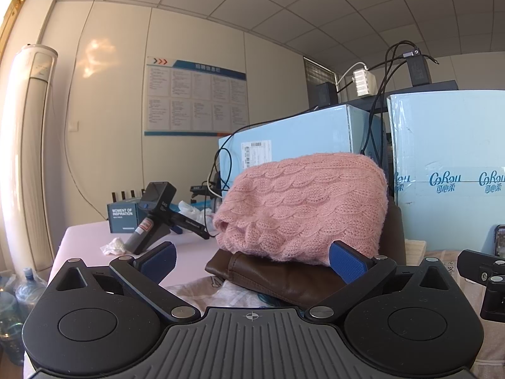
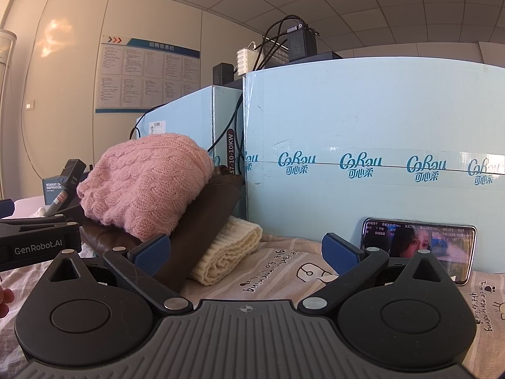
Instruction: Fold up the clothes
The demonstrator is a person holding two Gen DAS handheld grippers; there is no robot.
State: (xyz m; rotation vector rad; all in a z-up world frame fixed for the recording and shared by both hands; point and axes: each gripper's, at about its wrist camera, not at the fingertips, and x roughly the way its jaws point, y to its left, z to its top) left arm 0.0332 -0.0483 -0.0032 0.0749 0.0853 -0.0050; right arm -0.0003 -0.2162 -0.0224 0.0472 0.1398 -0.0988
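1. L gripper: fingers spread wide, nothing between the blue pads. Sits just in front of the clothes pile, not touching it.
2. R gripper: also wide open, empty. Left pad overlaps the brown garment in view; contact can't tell.
3. Pink cable-knit sweater, folded into a bundle, lies on top of the brown leather-look garment. In R wrist view the same sweater is upper left, brown piece under it and slanting down to the right.
4. Cream knit item, folded, lies beside/partly under the brown garment, on the printed bedsheet.
5. Pile sits against light-blue cartons w/ printed tape.
6. Phone, screen on, leans on the carton, right of the pile.
7. L side: spare handheld gripper device on pink table surface, crumpled tissue near it.
8. L gripper body visible at left edge of R wrist view.
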